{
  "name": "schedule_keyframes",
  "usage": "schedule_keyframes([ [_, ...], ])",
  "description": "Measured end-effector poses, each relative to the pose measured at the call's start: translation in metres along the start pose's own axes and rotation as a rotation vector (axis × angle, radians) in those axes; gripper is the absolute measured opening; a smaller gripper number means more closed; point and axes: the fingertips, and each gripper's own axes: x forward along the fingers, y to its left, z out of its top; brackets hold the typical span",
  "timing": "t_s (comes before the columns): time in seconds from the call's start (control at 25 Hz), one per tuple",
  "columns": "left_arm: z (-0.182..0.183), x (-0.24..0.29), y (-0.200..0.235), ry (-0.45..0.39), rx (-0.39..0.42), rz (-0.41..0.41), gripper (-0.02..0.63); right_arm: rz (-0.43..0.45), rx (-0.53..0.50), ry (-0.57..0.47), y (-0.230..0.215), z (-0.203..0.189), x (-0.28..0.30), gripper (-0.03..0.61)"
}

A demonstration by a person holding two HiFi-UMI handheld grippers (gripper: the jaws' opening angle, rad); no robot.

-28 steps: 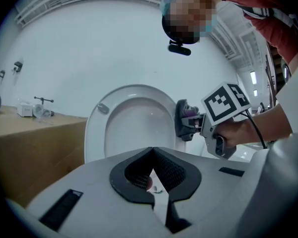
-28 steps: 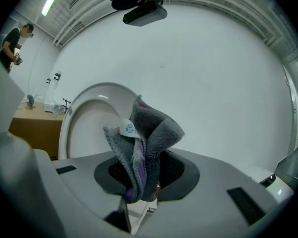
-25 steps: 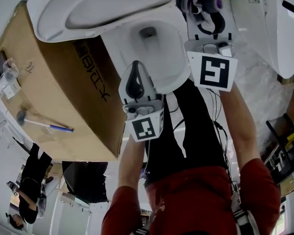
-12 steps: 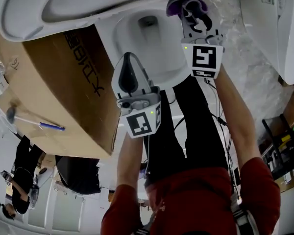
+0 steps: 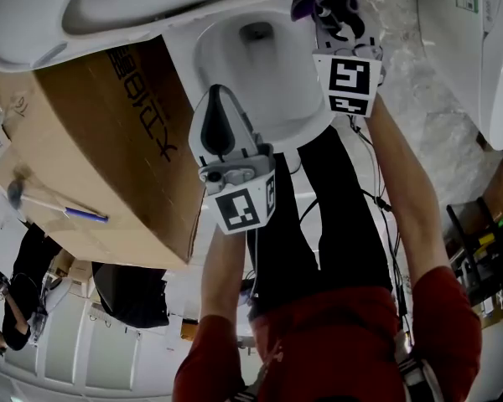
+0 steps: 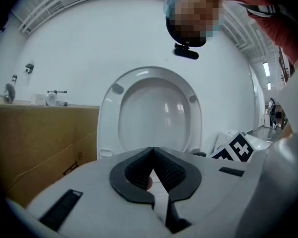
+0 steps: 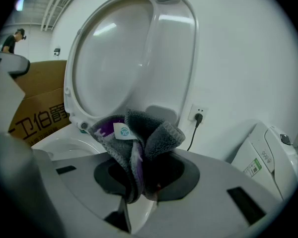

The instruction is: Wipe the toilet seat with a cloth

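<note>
**My right gripper** (image 5: 331, 11): jaws clamped on a bunched grey-and-purple cloth (image 7: 136, 138), which I hold at the right rim of the toilet bowl (image 5: 260, 82). **My left gripper** (image 5: 218, 99): jaws closed together with nothing between them, over the bowl's near left rim. **Toilet seat** (image 6: 108, 123): raised upright behind the bowl. **Cardboard box** (image 5: 101, 141): just beside the bowl, on its left.

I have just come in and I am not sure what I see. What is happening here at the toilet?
A person stands over the toilet with a gripper in each hand. The right gripper holds a grey and purple cloth close to the toilet's edge; whether it touches is unclear. The left gripper is shut and empty. The seat is raised.
</note>
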Motion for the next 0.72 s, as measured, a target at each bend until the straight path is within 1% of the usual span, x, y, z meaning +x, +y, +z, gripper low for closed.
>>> schedule_keyframes([
  [0.28,0.002,-0.003,0.002,-0.007,0.005,-0.011,0.014,-0.014,0.005,0.021,0.001,0.000,0.006,0.097],
  [0.44,0.003,-0.009,0.006,-0.008,0.010,-0.005,0.014,-0.011,0.000,0.034,0.002,0.000,0.005,0.097],
  [0.72,0.024,-0.022,0.012,-0.033,-0.002,0.011,0.014,-0.002,0.020,0.017,0.008,0.008,-0.015,0.097],
])
